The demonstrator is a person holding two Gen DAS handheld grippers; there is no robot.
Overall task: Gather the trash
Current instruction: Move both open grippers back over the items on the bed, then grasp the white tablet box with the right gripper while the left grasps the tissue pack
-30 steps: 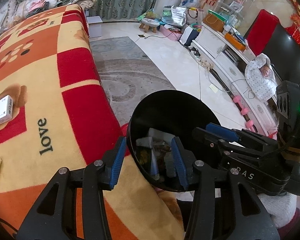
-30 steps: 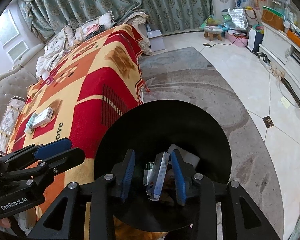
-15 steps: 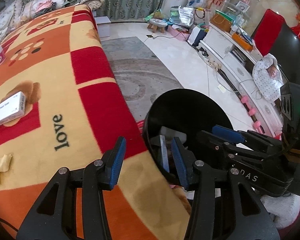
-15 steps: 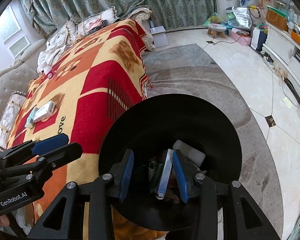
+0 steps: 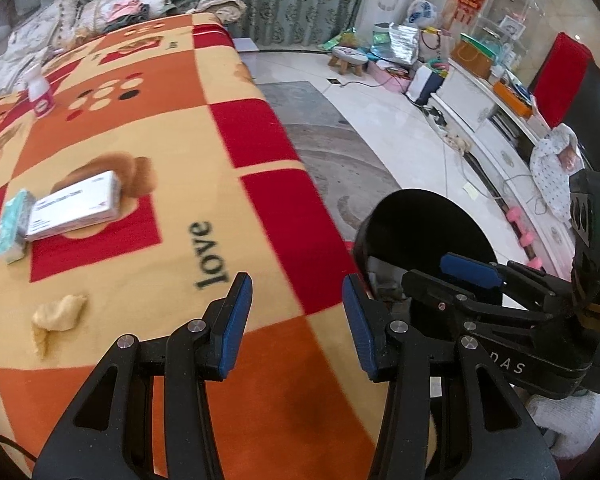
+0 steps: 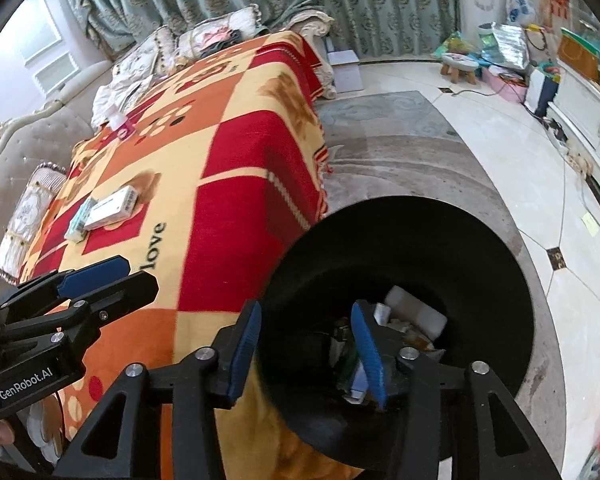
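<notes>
Left wrist view: the left claw (image 5: 296, 320) hung over the blanket (image 5: 140, 152), pads apart, nothing between them. On the blanket lay a white box (image 5: 76, 204) touching a tissue pack (image 5: 12, 224) on the left, a crumpled scrap (image 5: 56, 316) nearer, and a bottle (image 5: 40, 94) far left. The black bin (image 5: 424, 216) stood right of the blanket edge.

Right wrist view: the right claw (image 6: 306, 350) sat over the near rim of the bin (image 6: 420, 240); its jaws had just been opening, pads apart, nothing clamped. A flat pack (image 6: 356, 382) lay inside the bin beside the right pad, among other trash (image 6: 414, 316).
</notes>
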